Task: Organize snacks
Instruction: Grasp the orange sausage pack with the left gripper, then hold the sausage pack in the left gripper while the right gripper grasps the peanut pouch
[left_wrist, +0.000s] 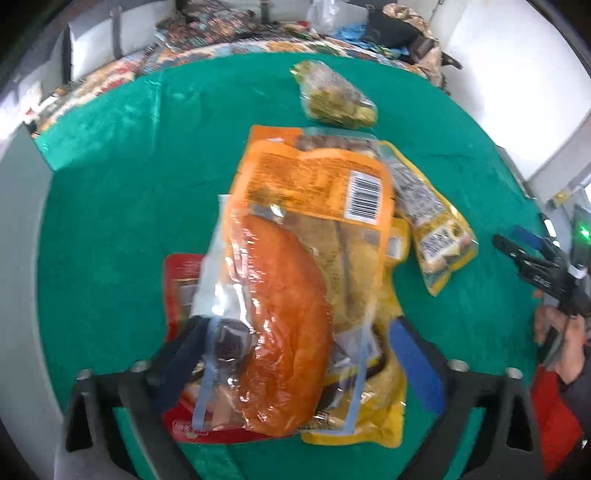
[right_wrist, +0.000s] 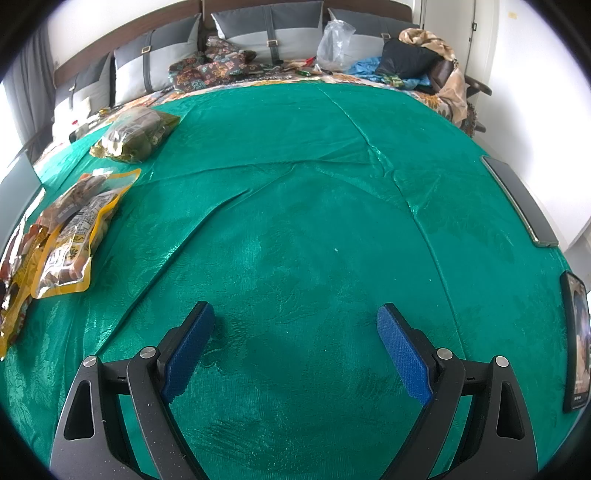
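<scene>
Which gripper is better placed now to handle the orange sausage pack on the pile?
Left. The left gripper has its fingers around the clear orange sausage pack. The right gripper is open over bare green cloth, away from the snacks.

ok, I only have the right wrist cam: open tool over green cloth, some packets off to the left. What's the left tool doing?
Observer: The left tool is over the pile, jaws wide, one finger on each side of an orange packet. I cannot tell whether it grips.
Operator: Anything under that packet?
Observer: A red packet sticks out on one side and a yellow packet on the other, both partly covered.
Operator: Is my tool close to the pile?
Observer: No. The right tool sits at the far right edge of the left wrist view, apart from the pile.
</scene>
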